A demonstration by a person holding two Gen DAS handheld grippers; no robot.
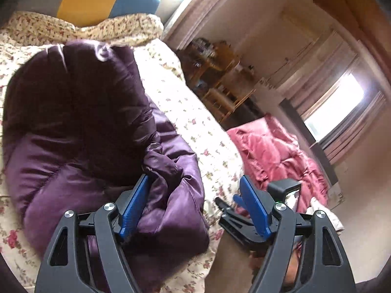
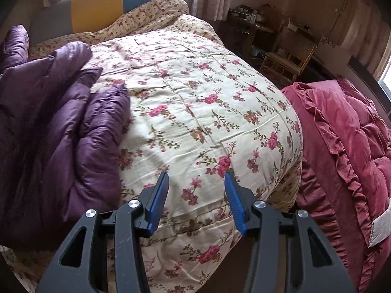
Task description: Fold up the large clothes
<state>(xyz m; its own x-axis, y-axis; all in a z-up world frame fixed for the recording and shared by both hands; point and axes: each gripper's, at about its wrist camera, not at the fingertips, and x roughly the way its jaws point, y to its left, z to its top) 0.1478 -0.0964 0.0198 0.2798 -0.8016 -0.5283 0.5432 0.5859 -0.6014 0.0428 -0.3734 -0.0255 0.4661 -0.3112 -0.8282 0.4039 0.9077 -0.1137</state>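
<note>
On the bed, on the left part of the flowery quilt, lies the big purple puffy coat, bunched up and partly folded over itself; the left gripper hangs just over the coat's near edge, with its jaws spread wide; one blue finger is touching a puffy fold and the other blue finger is out over the quilt, so nothing is pinched; the right gripper hovers over bare quilt, right of the coat and apart from it, and its jaws are spread too, holding nothing; a pink ruffled blanket lies to the right, lower than the bed. I think the coat is only part way folded; its cloth looks shiny and slippery, so it could slide out of the jaws if they bite only a thin bit; it is also puffy, so a fold could spring back open when let go; the left jaws might grab the quilt along with the coat, because both lie close together there. I cannot read any words, tags or brand names anywhere.
</note>
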